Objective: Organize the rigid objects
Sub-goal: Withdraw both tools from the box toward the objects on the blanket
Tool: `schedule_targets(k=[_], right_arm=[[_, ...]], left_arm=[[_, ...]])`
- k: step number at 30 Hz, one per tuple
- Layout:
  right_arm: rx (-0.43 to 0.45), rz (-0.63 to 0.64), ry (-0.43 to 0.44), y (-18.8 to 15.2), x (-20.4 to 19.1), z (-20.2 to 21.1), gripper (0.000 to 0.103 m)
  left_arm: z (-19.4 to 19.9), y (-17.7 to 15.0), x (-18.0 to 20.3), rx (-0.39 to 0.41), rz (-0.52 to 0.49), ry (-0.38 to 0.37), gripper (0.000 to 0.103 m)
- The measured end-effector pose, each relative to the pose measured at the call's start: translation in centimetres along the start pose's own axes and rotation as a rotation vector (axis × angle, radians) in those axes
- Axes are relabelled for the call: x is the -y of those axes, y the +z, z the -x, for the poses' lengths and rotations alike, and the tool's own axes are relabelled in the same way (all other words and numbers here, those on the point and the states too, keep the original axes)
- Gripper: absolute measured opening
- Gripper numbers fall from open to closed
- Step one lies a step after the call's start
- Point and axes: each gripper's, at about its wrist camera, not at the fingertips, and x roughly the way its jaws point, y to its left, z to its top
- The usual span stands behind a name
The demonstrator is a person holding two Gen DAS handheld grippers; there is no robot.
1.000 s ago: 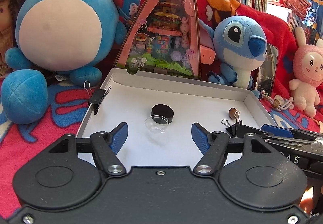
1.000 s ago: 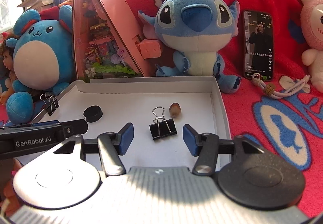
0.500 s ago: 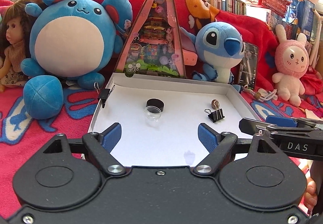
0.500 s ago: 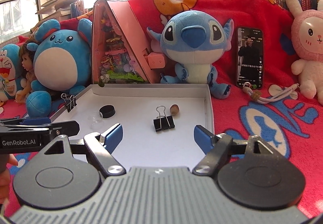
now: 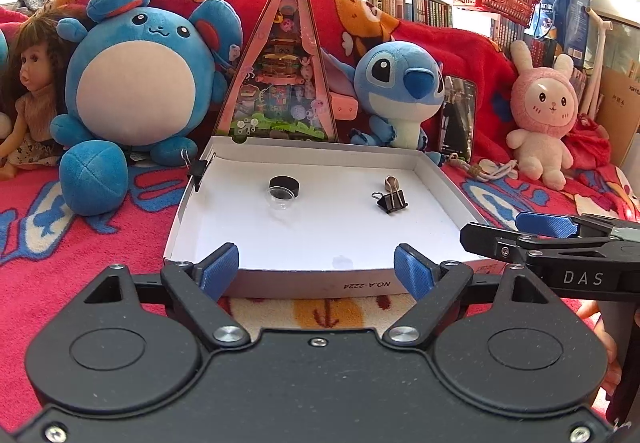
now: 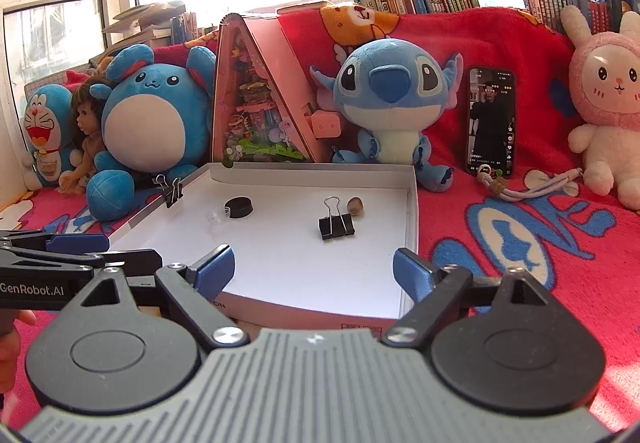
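Both grippers hang just short of the near wall of the white box lid [image 5: 448, 199], which lies on the red blanket [image 5: 80, 243] of what looks like a bed or sofa, and neither one carries anything, so the step in hand reads as a pause between placements, with the small pieces already lying inside the tray. The left gripper [image 5: 316, 271] has just been opening its jaws and they now stand wide, with only the tray's near edge showing between the blue pads and nothing touched. The right gripper [image 6: 314, 269] has likewise just been opening and stands wide, empty, over the tray's near right corner. Inside the tray, the black round cap [image 5: 285, 186] sits left of centre with a clear little cup [image 5: 281, 199] just in front of it, touching or nearly so. Further right, the black binder clip [image 6: 337, 226] lies flat with its wire handles toward the far wall, and a small brown nut-like piece [image 6: 355, 206] rests just beyond it. A second binder clip [image 6: 173, 190] is clamped on the tray's left wall. The next move probably calls for choosing another piece and reaching forward and down. The cup is see-through and light, so it would need a gentle, well-centred close.
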Motion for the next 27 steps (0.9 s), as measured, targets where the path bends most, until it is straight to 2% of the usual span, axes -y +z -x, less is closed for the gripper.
schedule_targets(k=[6,13,19,27], right_arm=[[0.013,0.027,-0.004,-0.9,-0.3,1.4,0.095],[0.023,0.072,0.002,-2.2,-1.0,2.8,0.099],[0.027,0.065,0.022,-3.4,-1.1,4.2,0.101],[0.008,0.06,0.003,-5.2,-1.0,5.2,0.102]], left_arm=[[1.7,-1.5,1.0,0.013,-0.037,-0.005,0.085],[3.5,-2.9,1.3,0.018,-0.008,-0.032,0.085],[5.2,-4.2,1.2,0.036,-0.004,-0.026,0.085],[6.7,-6.2,1.6,0.048,-0.044,-0.016,0.086]])
